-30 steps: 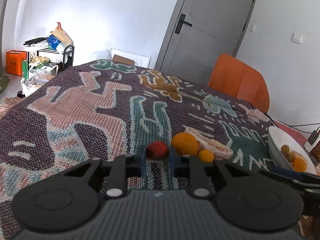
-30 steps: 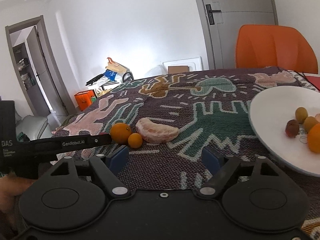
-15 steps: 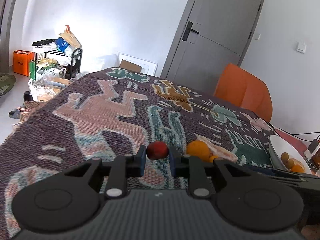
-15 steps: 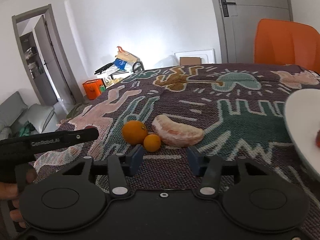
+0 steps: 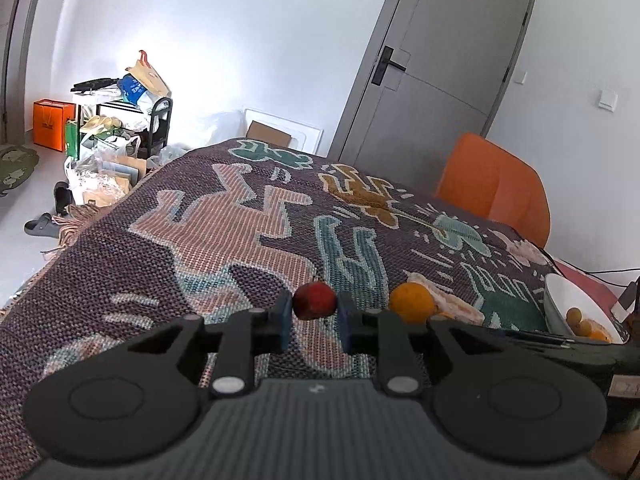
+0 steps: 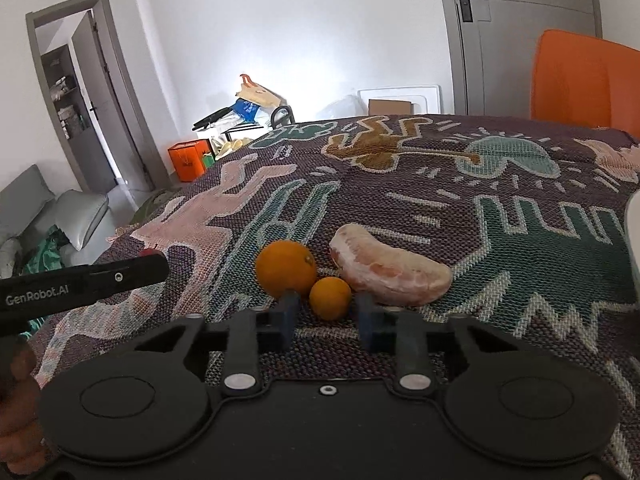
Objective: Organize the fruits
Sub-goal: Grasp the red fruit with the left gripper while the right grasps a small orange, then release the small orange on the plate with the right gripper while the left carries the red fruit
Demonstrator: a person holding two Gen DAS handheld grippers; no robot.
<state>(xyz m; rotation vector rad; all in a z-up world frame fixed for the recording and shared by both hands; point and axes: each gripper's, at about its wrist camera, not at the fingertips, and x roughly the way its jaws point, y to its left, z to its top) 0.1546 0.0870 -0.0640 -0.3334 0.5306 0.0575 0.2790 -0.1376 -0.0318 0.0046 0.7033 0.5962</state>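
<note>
**A:** What's just changed on the right?

**B:** The right gripper (image 6: 328,312) has just been closing. A second ago its fingers stood wide apart with only cloth between them. Now they are drawn in with the small orange (image 6: 330,298) between them. The right-hand finger looks pressed against it. Contact on the other side is harder to make out, but I read it as a grasp.

**A:** And what's next to it?

**B:** The large orange (image 6: 286,266) sits just past the left-hand finger, touching the small one. The peeled citrus segment (image 6: 390,276) lies just beyond the right-hand finger. Both rest on the table (image 6: 500,248).

**A:** The left gripper (image 5: 315,310)?

**B:** Clenched on the red fruit (image 5: 315,301), as it was a second ago, and held clear of the cloth between its fingertips. It has drifted sideways. The large orange, which was right beside those fingers, now sits apart to their right.

**A:** So where does that leave the sorting?

**B:** I'd say two fruits are in hand at once. The white bowl (image 5: 556,300) far to the right of the left fingers already holds several. Judging by that, both are probably headed there, with the large orange and the segment left to collect. The tight cluster is the risk, since lifting the small orange could nudge its neighbour.
</note>
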